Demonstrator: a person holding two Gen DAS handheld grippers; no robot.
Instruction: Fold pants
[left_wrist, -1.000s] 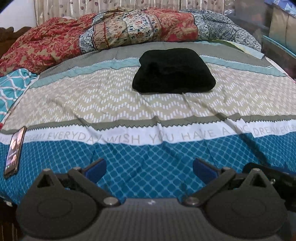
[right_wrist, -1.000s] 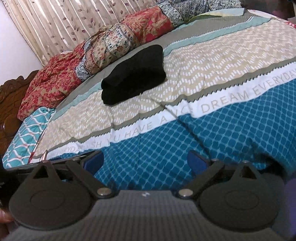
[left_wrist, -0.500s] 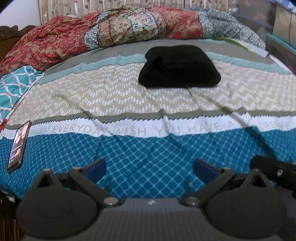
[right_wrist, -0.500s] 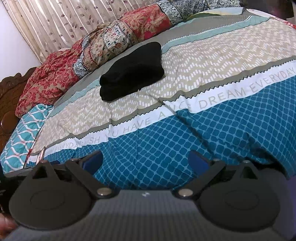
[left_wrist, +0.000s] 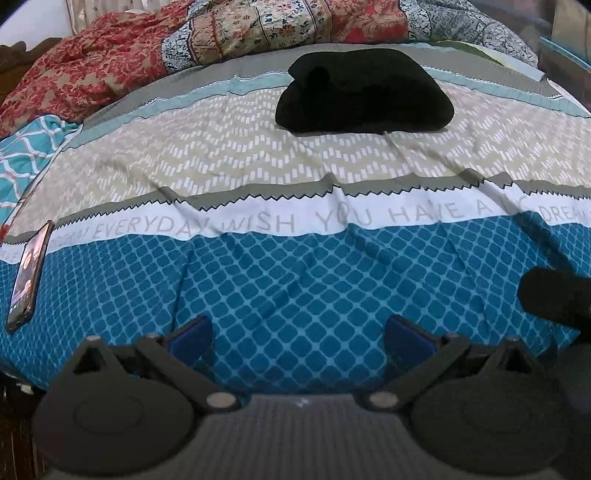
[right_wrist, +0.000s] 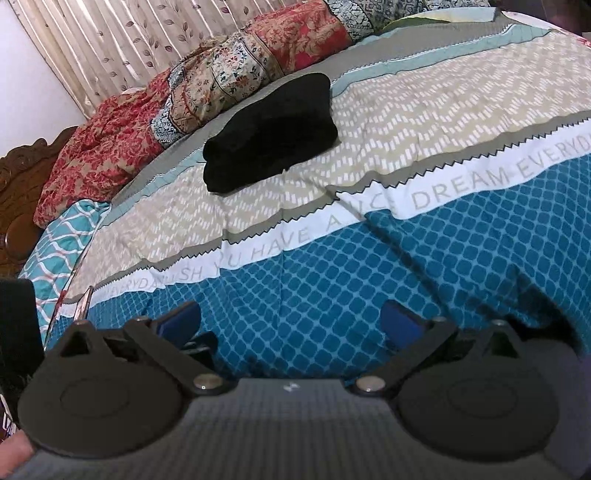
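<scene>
Phone (left_wrist: 27, 273) lies at 9 o'clock on bedsheet (left_wrist: 295, 280), rumpled quilt (left_wrist: 258, 33) at 12, curtain (right_wrist: 110, 40) behind. Folded black pants (left_wrist: 364, 92) sit at 12-1, well apart from both tools. Left gripper (left_wrist: 297, 332) & right gripper (right_wrist: 291, 323): jaws wide apart, holding nothing, above blue sheet.

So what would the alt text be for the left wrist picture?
Folded black pants lie on a patterned bedspread, far beyond the open left hand-held gripper. A phone rests at the bed's left edge, and a bunched floral quilt lies behind the pants.
</scene>
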